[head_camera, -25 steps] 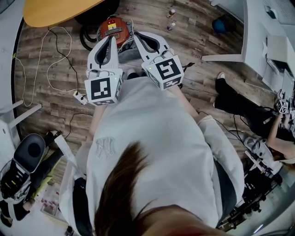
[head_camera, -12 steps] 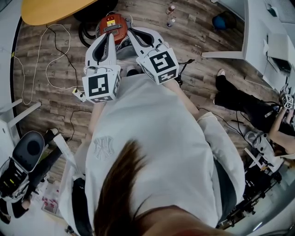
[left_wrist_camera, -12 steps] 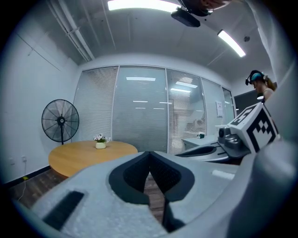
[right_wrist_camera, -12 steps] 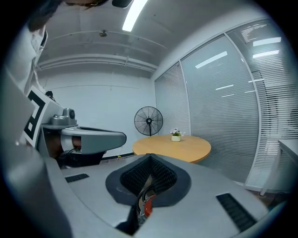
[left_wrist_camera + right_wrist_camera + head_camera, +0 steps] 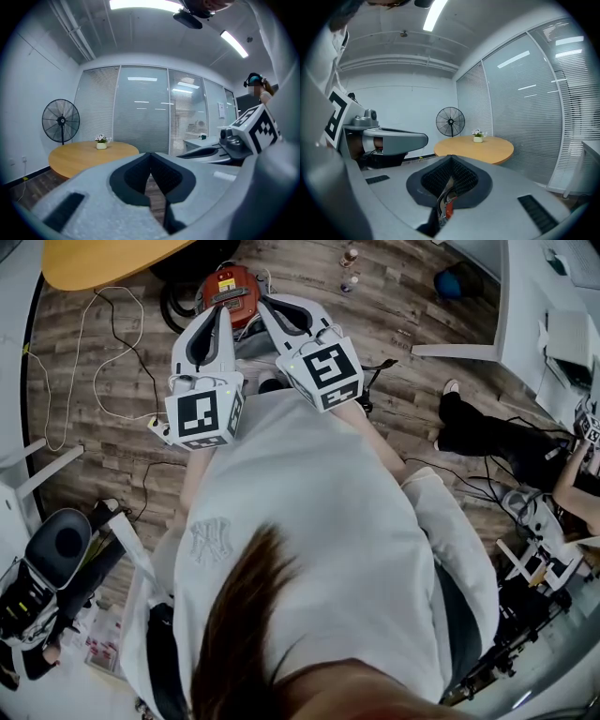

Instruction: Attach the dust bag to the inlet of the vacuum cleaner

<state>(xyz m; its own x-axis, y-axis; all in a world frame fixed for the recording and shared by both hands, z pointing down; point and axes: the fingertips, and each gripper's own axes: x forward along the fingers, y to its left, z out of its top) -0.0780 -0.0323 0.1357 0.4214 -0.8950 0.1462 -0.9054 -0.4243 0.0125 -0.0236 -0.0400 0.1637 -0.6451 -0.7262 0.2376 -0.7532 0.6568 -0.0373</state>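
An orange-red vacuum cleaner [image 5: 228, 289] stands on the wood floor, far in front of me in the head view. I make out no dust bag in any view. My left gripper [image 5: 226, 315] is held level over the floor. Its tips overlap the vacuum's near edge in the picture, and its jaws are shut on nothing [image 5: 150, 154]. My right gripper [image 5: 265, 304] is beside it, just right of the vacuum, also shut and empty [image 5: 451, 158]. A sliver of the red vacuum [image 5: 448, 208] shows below its jaws.
A black hose [image 5: 176, 317] curls left of the vacuum. A white cable [image 5: 94, 362] runs to a power strip [image 5: 161, 435]. The round wooden table [image 5: 112, 261] is at the far left, with a standing fan [image 5: 61, 121] by it. A seated person [image 5: 497, 451] and a white desk [image 5: 525, 315] are at the right.
Both grippers stay shut. The right gripper has edged a little left, towards the vacuum. The head view has shifted slightly, so the vacuum sits higher in the picture.
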